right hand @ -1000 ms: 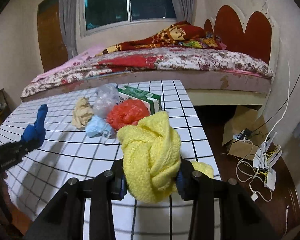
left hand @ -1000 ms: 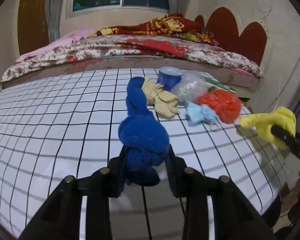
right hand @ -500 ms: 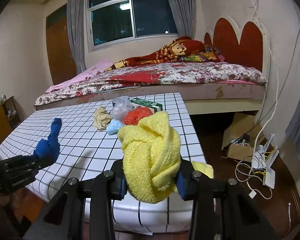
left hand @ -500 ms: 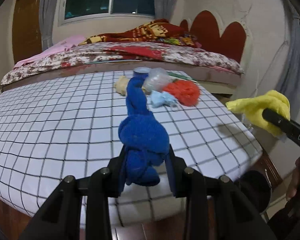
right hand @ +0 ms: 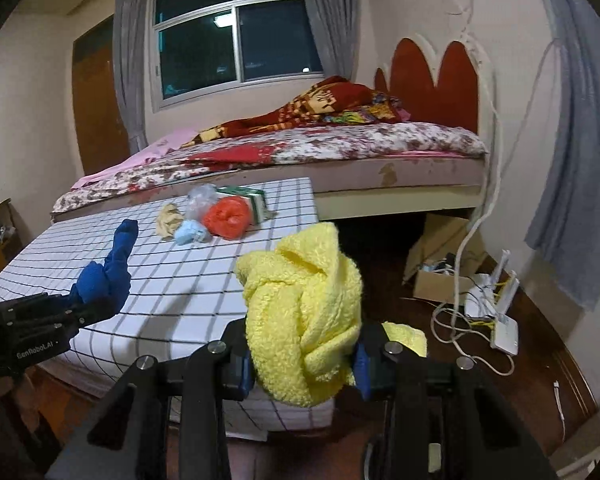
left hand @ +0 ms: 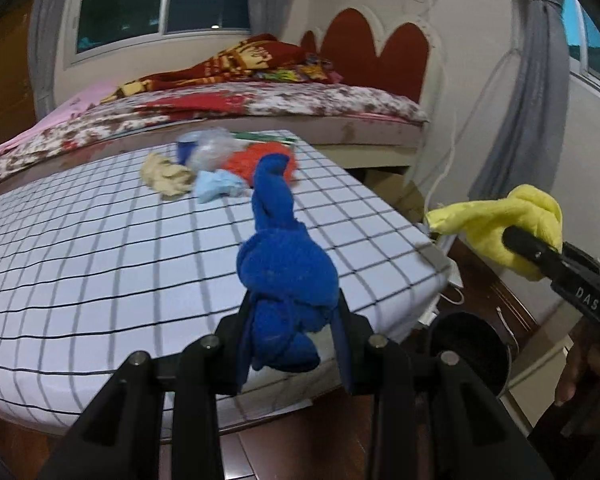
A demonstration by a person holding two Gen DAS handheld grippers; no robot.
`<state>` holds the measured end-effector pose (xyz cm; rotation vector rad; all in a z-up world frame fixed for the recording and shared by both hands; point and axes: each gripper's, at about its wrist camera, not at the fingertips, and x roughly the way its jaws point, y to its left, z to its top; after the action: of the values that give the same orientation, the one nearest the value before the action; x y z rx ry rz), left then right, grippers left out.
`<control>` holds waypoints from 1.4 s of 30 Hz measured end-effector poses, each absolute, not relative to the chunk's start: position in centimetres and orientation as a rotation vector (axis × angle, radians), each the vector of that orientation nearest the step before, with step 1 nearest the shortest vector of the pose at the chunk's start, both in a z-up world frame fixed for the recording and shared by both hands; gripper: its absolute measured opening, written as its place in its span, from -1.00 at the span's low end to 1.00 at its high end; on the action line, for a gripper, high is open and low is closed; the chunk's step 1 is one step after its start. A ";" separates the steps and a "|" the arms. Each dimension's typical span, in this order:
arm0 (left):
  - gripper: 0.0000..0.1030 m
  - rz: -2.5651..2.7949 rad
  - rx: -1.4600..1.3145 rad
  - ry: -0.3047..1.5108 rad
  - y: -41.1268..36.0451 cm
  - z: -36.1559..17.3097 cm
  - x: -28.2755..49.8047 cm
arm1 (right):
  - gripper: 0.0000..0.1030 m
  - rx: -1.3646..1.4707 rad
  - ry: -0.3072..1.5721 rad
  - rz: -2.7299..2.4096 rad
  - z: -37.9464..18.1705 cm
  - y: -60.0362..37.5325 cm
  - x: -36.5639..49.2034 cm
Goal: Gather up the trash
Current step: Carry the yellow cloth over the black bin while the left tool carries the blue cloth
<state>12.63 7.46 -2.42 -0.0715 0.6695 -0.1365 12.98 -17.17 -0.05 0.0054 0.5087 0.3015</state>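
While left gripper (left hand: 290, 344) clamps blue rag (left hand: 286, 264) and right gripper (right hand: 302, 356) yellow rag (right hand: 300, 312), leaves trash pile (right hand: 220, 216) at table's (right hand: 204, 292) twelve o'clock uncollected.

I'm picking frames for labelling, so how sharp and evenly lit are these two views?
Left wrist view: the trash pile and grid lines are smeared by motion blur, the blue cloth stays sharp. Right wrist view: crisper, the yellow cloth in focus. Both: fisheye bending, dark corners, dim indoor light.
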 end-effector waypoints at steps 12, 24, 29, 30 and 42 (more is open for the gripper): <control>-0.31 -0.264 -0.006 0.694 0.9 -3.2 12.2 | -0.22 0.058 0.549 0.179 -2.1 -23.4 11.2; -0.31 -0.400 0.037 0.733 -5.1 -4.4 12.2 | -0.22 0.060 0.582 0.121 -3.1 -27.1 9.7; -0.31 -0.458 0.059 0.761 -7.9 -5.3 12.1 | -0.22 0.067 0.602 0.077 -3.9 -29.4 8.5; -0.31 -0.468 0.061 0.765 -8.3 -5.4 12.0 | -0.22 0.069 0.608 0.066 -4.1 -30.0 8.3; -0.31 -0.583 0.110 0.843 -14.1 -7.9 11.8 | -0.22 0.082 0.678 -0.014 -6.8 -34.6 5.5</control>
<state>11.84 -14.11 -7.94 0.1100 0.8430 -0.5832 5.53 -34.64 -6.80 0.0819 0.6779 -0.0141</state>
